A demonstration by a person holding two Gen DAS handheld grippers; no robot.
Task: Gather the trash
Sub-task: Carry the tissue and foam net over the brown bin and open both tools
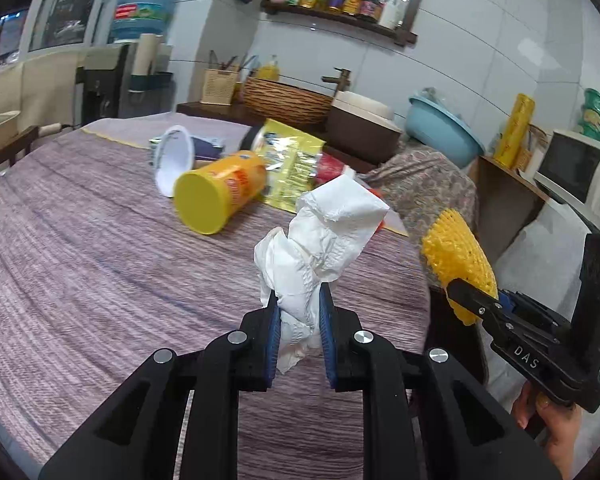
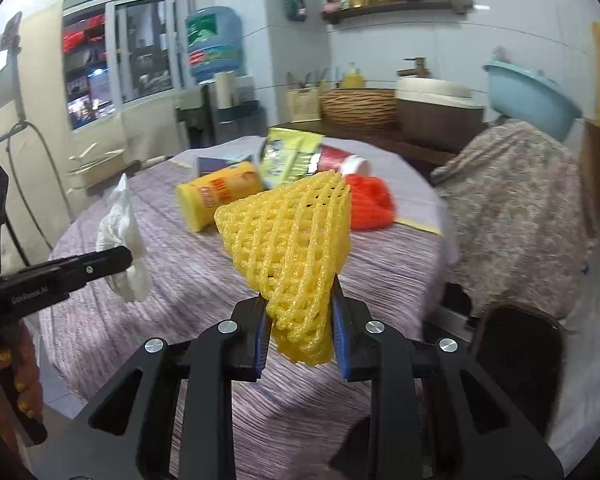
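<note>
My left gripper (image 1: pixel 299 304) is shut on a crumpled white tissue (image 1: pixel 324 236) and holds it above the round table (image 1: pixel 80 248). The tissue also shows in the right wrist view (image 2: pixel 122 236). My right gripper (image 2: pixel 300 312) is shut on a yellow foam fruit net (image 2: pixel 288 240), held above the table's near edge; the net also shows in the left wrist view (image 1: pixel 456 264). On the table lie a yellow cup (image 1: pixel 220 192) on its side, a white cup (image 1: pixel 176 160), a yellow wrapper (image 1: pixel 292 160), a red cup (image 2: pixel 342 160) and a red net (image 2: pixel 370 202).
The table has a purple striped cloth. A chair draped in floral cloth (image 2: pixel 512 208) stands at the right. A dark bin-like object (image 2: pixel 516 360) sits low at the right. Behind are a wicker basket (image 1: pixel 284 100), a blue basin (image 1: pixel 440 128), a microwave (image 1: pixel 572 168) and a water dispenser (image 2: pixel 214 44).
</note>
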